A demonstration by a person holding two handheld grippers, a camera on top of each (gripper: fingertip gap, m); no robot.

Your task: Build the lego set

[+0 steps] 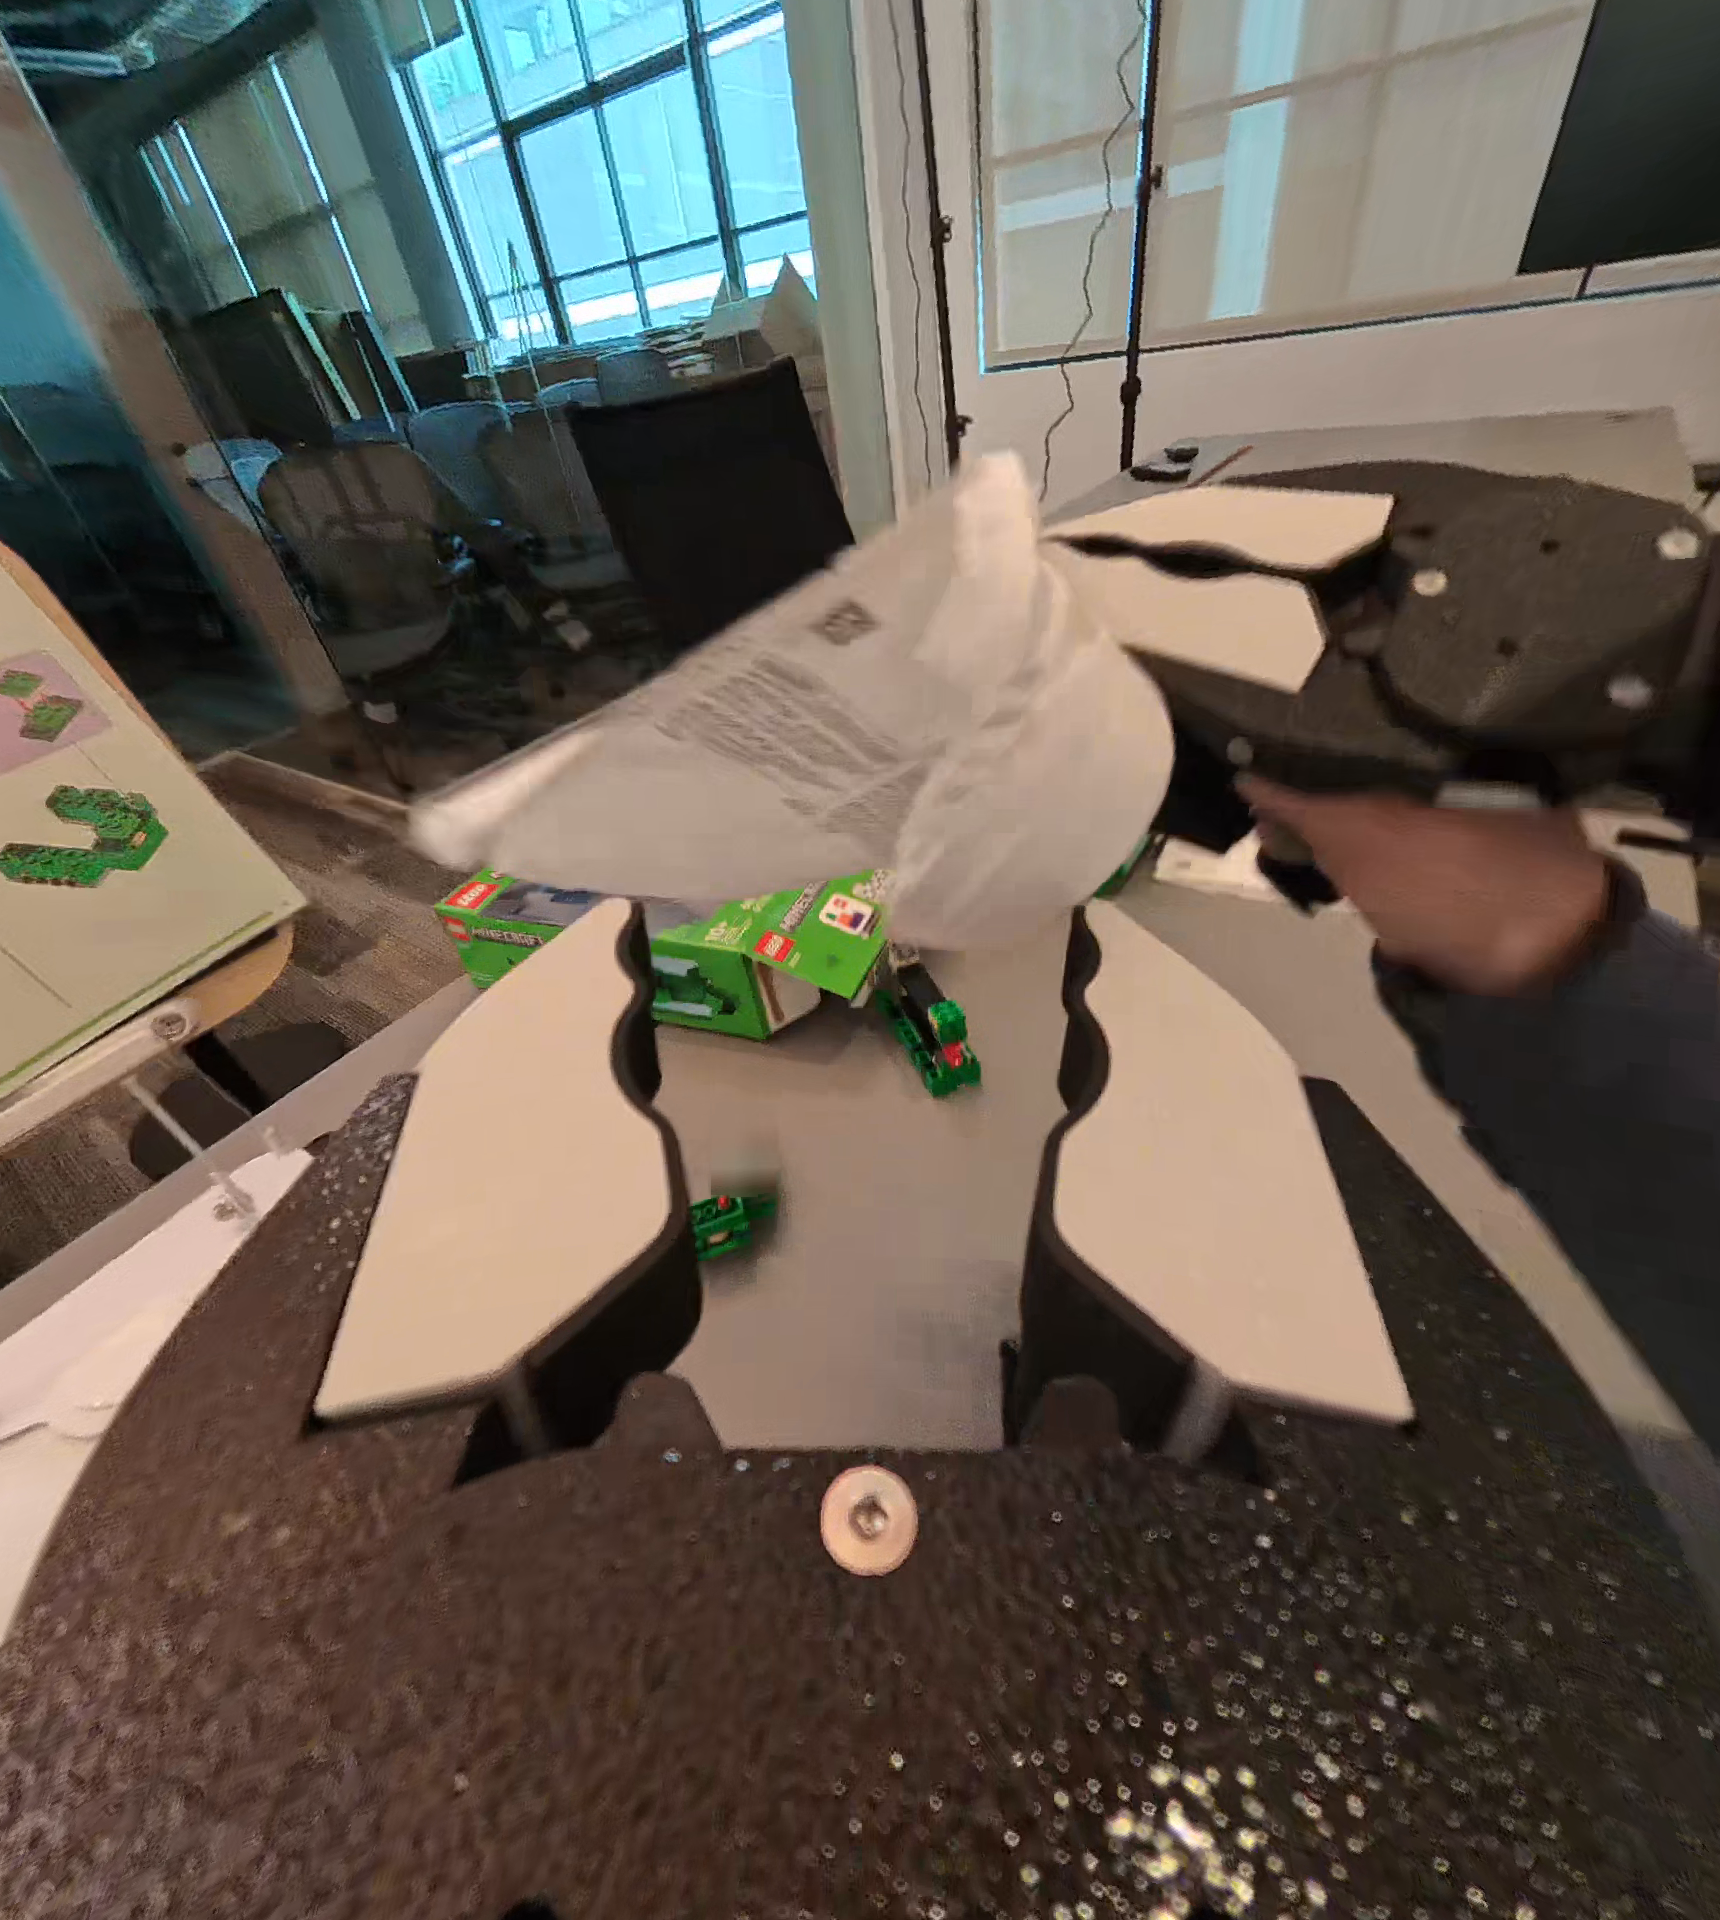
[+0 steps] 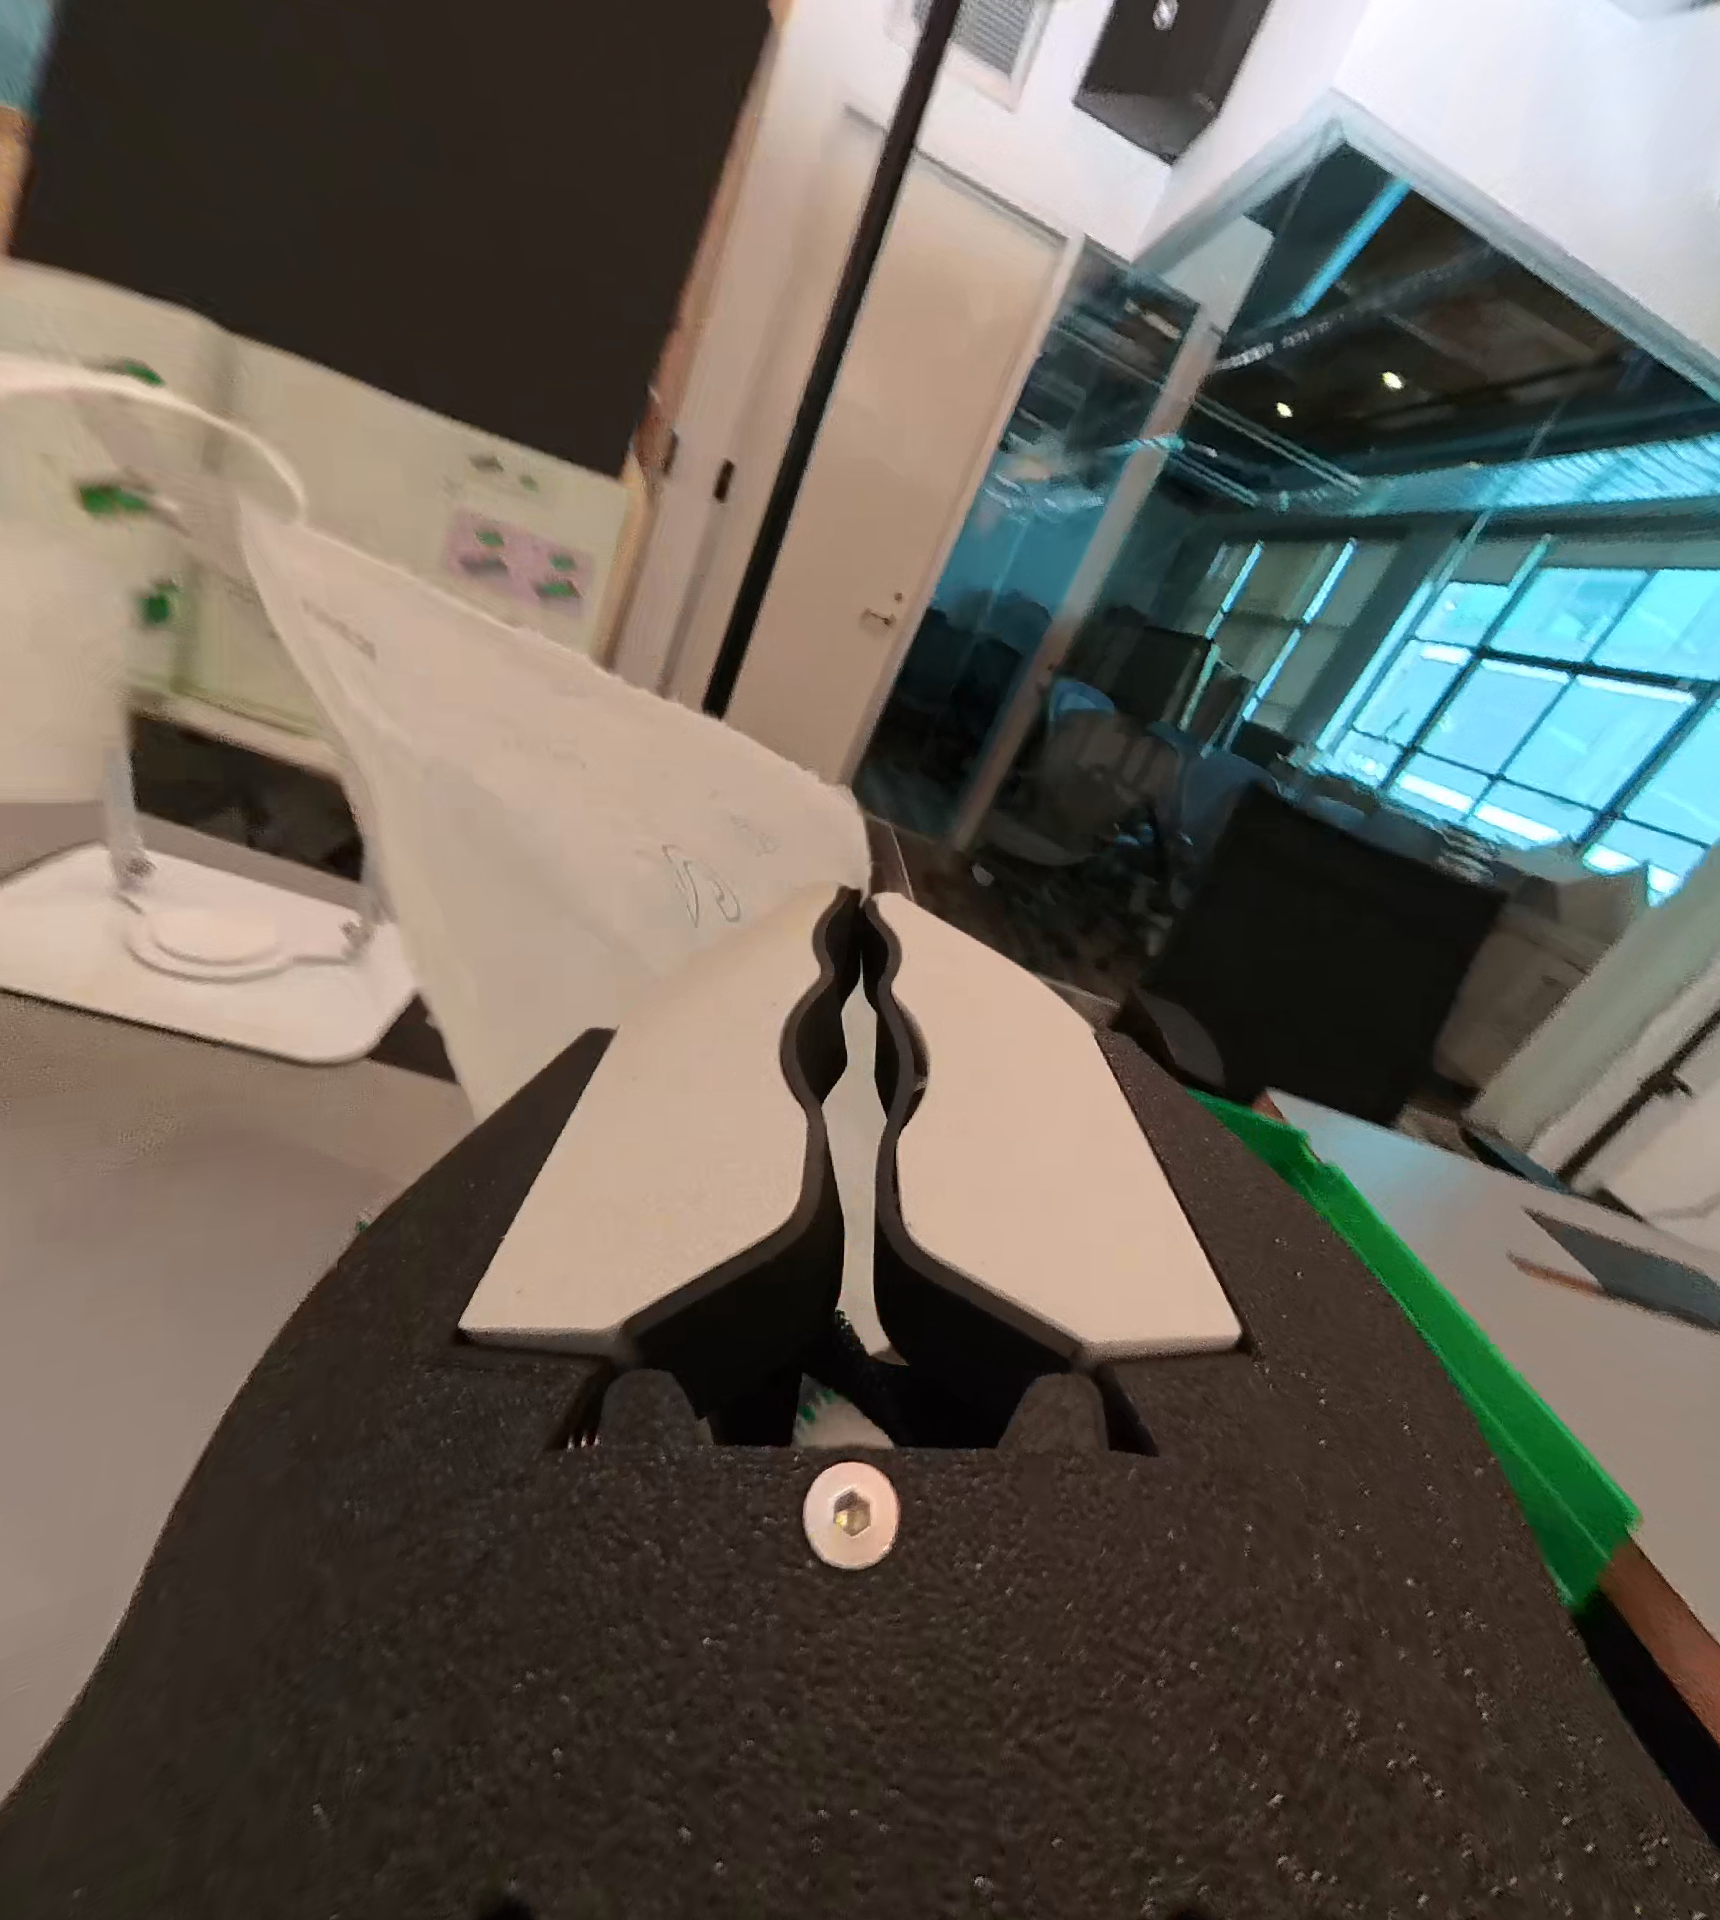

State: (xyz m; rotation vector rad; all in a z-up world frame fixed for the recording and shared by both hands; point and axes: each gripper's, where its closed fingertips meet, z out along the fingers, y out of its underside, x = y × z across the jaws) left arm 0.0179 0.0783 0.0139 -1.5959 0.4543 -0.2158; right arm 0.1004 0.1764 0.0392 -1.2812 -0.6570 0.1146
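The left gripper (image 1: 856, 1029) hovers over the grey worktop (image 1: 866, 1278) with its jaws wide apart and nothing between them. Below the gap lies a small green lego piece (image 1: 731, 1210), blurred. Farther off sits a partly built green lego assembly (image 1: 929, 1029), just beside a green lego box (image 1: 762, 961) lying on its side with a flap open. The right gripper (image 1: 1064, 551) — held by a hand (image 1: 1438, 883) in a dark sleeve — is raised above the worktop, its jaws clamped on a white paper bag (image 1: 835, 717) that hangs crumpled over the box. In the right wrist view the right gripper (image 2: 861, 904) pinches the bag (image 2: 565, 821) at the jaw tips. An instruction booklet (image 1: 35, 821) stands propped on a white stand (image 2: 170, 956) at the left.
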